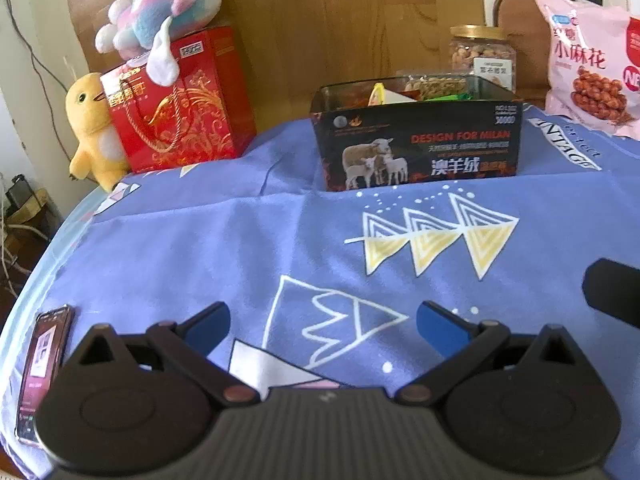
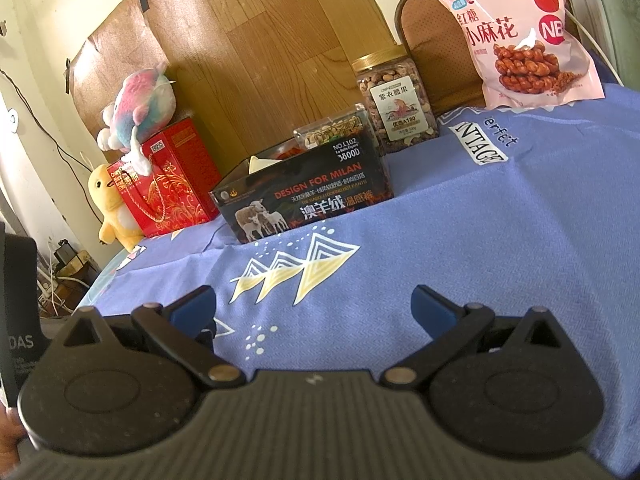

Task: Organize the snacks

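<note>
Clearly readable on the black box (image 1: pixel 420 144) is "DESIGN FOR MILAN", with a picture of sheep, and the right wrist view adds "NO.L102" and "3800D" on the box (image 2: pixel 304 196). Inside the box lie snack packets, among them a clear pack of nuts (image 2: pixel 332 130) at its far end. Behind the box stands a jar of nuts (image 2: pixel 394 100) with a gold lid, and to the right of the jar a pink snack bag (image 2: pixel 520 36) leans upright, showing twisted dough sticks and the letters "NB". To the left of the box stands a red gift box (image 1: pixel 180 100) with a pastel plush (image 1: pixel 160 12) on top and a yellow chick plush (image 1: pixel 94 128) beside it. Only the left wrist view shows a phone (image 1: pixel 42 368), well to the near left of the box, on the blue cloth (image 1: pixel 200 248) printed "VINTAGE". Both the left gripper (image 1: pixel 323 320) and the right gripper (image 2: pixel 314 304) have their jaws spread wide with nothing between them, above the cloth and well in front of the box.
</note>
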The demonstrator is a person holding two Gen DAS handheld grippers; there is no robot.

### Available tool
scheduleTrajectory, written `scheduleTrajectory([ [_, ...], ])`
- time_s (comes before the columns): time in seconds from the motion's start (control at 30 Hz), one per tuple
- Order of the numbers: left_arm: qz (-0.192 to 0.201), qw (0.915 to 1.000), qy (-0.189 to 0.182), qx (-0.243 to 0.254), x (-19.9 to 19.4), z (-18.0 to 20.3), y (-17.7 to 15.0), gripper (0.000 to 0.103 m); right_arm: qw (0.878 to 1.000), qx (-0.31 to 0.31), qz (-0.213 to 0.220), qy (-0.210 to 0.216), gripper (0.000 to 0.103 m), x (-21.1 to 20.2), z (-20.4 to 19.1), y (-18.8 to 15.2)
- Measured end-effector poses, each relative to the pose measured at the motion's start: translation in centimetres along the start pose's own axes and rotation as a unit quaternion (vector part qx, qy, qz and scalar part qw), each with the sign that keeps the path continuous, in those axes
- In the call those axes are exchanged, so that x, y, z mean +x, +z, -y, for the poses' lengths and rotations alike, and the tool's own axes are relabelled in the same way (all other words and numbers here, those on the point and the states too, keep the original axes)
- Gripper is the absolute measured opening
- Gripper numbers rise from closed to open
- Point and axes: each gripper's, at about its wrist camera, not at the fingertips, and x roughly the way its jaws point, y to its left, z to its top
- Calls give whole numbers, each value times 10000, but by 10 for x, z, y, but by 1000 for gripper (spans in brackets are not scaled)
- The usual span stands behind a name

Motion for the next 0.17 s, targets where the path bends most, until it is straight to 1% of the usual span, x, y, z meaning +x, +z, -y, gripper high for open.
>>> scheduleTrajectory([
  [0.17,141,9998,-153,-17,-5,-2,2,103,10000,-26,34,-17,103,0,0,0],
])
